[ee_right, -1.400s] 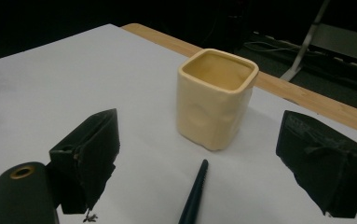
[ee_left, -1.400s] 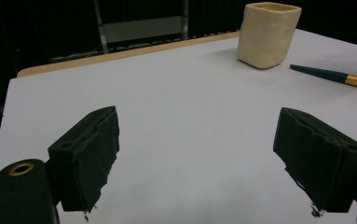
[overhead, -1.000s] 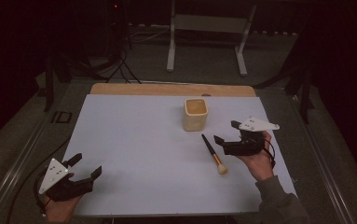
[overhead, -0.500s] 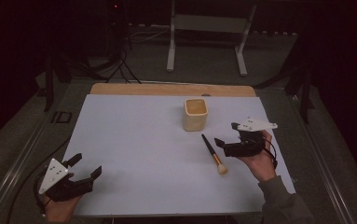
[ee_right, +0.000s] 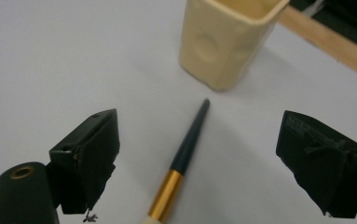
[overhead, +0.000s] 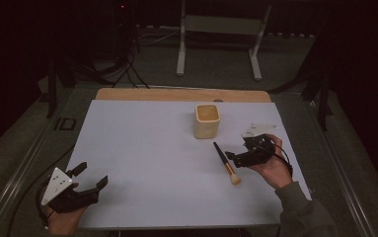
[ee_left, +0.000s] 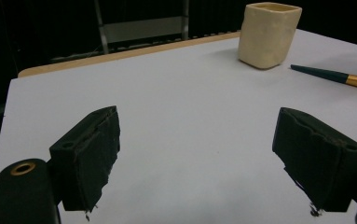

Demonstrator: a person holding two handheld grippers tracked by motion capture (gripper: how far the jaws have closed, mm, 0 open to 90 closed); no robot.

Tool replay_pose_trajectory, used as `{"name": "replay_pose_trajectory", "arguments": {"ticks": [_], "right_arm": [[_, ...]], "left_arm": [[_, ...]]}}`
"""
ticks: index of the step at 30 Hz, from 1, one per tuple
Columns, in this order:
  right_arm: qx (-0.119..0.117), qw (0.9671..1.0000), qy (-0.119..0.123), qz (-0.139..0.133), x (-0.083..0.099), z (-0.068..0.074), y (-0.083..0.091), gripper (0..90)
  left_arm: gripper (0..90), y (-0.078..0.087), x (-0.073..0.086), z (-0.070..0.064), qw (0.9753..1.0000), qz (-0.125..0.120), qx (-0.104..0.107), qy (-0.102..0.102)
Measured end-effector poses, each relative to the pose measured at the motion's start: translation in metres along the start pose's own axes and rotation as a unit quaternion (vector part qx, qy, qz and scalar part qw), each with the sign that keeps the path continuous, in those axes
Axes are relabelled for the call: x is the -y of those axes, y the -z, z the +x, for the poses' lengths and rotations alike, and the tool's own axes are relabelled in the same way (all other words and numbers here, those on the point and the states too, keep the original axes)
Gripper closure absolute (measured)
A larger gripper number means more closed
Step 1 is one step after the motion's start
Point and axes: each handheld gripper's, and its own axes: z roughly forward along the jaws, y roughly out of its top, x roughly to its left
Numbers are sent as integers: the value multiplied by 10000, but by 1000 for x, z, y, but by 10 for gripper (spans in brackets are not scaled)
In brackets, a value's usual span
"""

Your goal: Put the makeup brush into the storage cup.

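A make-up brush [overhead: 225, 162] with a dark handle, gold ferrule and pale bristles lies on the white table sheet [overhead: 142, 148]. A cream square cup [overhead: 207, 120] stands upright just beyond the handle tip. My right gripper [overhead: 233, 159] hovers open beside the brush's bristle end. In the right gripper view its jaws straddle the brush [ee_right: 185, 154] without touching it, and the cup [ee_right: 227, 42] is ahead. My left gripper [overhead: 92, 175] is open and empty near the front left corner. In the left gripper view, the cup [ee_left: 269, 35] and brush [ee_left: 334, 76] lie far off.
A wooden strip [overhead: 176, 95] runs along the far edge of the sheet. Behind the table stands a grey metal frame [overhead: 221, 29] on a dark floor. Cables trail off at the left [overhead: 23, 197].
My right gripper has edged slightly closer to the brush. The left gripper, the cup and the brush have stayed put.
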Motion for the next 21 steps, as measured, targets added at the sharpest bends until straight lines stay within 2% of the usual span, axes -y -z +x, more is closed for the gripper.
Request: {"name": "replay_pose_trajectory", "arguments": {"ticks": [9,15,21], "right_arm": [[-61,9979,73,642,-3,-6,-8,133],[-130,9931,31,1169,-7,-6,-14,134],[-196,9887,-3,1488,-10,-5,-16,140]], "left_arm": [[155,0,0,0,10000,-4,10,19],[155,0,0,0,10000,-3,13,16],[155,0,0,0,10000,-6,15,23]]}}
